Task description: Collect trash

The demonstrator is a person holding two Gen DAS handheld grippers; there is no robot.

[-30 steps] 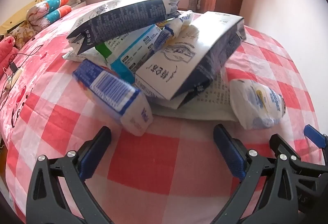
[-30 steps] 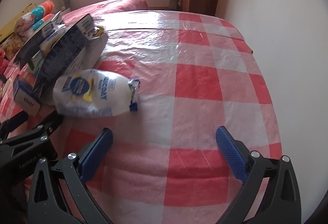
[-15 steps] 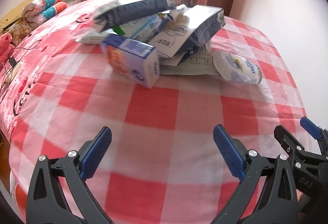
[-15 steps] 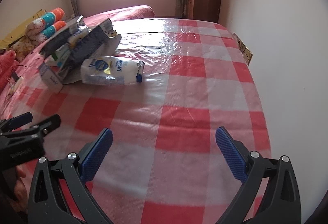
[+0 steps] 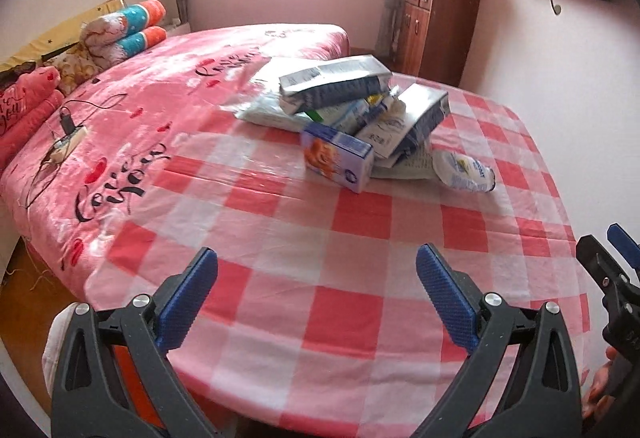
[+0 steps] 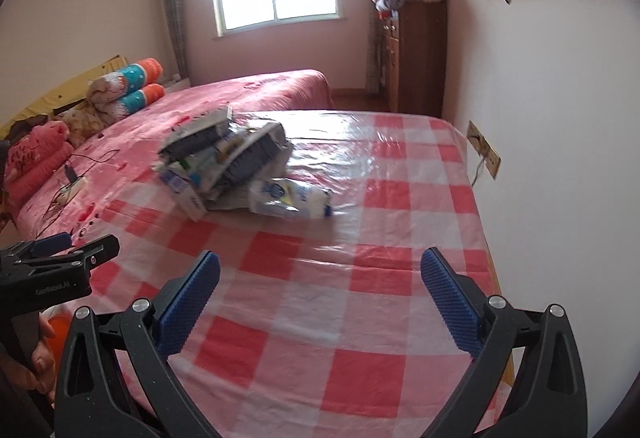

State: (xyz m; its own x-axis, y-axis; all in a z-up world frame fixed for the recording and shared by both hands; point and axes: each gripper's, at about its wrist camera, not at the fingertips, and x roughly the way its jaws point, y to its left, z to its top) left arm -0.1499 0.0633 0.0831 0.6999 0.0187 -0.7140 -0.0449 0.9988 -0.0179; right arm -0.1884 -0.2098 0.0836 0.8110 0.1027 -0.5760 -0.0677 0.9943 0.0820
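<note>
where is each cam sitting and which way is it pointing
Left wrist: on the left gripper, open, facing the trash pile across the bed; right gripper at right edge.
Right wrist: on the right gripper, open, facing the pile from its right; left gripper and a hand at left.
Shared: pile, checkered cloth, window.

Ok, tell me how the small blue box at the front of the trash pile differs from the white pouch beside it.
The blue box is a rigid carton with sharp corners; the white pouch is soft, rounded and crumpled. The box leans against the stacked cartons, while the pouch lies flat on the checked cloth at the pile's right edge. The box carries an orange picture; the pouch a blue and yellow label. Both lie on the cloth, ungripped.
</note>
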